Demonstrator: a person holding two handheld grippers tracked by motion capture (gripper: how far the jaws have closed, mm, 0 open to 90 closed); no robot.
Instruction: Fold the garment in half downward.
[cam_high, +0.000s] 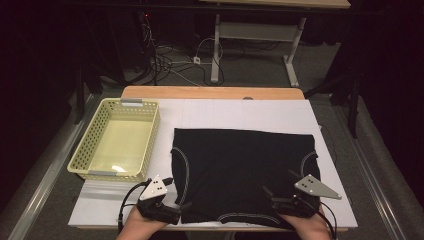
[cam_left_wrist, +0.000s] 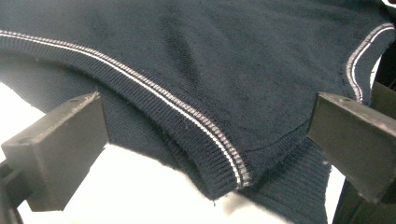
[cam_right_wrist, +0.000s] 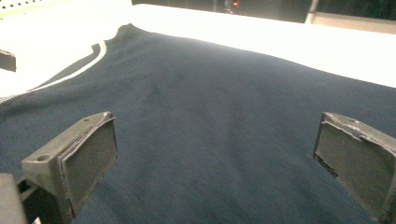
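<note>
- left gripper (cam_high: 176, 206), jaws wide, frames the black garment (cam_high: 240, 170) at its ribbed corner (cam_left_wrist: 219, 163) near the worktop's front edge.
- right gripper (cam_high: 270, 197), jaws wide, hovers over plain cloth; both should pinch all layers evenly.

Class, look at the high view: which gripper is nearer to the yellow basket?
Left. The left gripper sits just below the basket's near right corner, at the black garment's lower left edge. The right gripper is across the garment, at its lower right.
</note>
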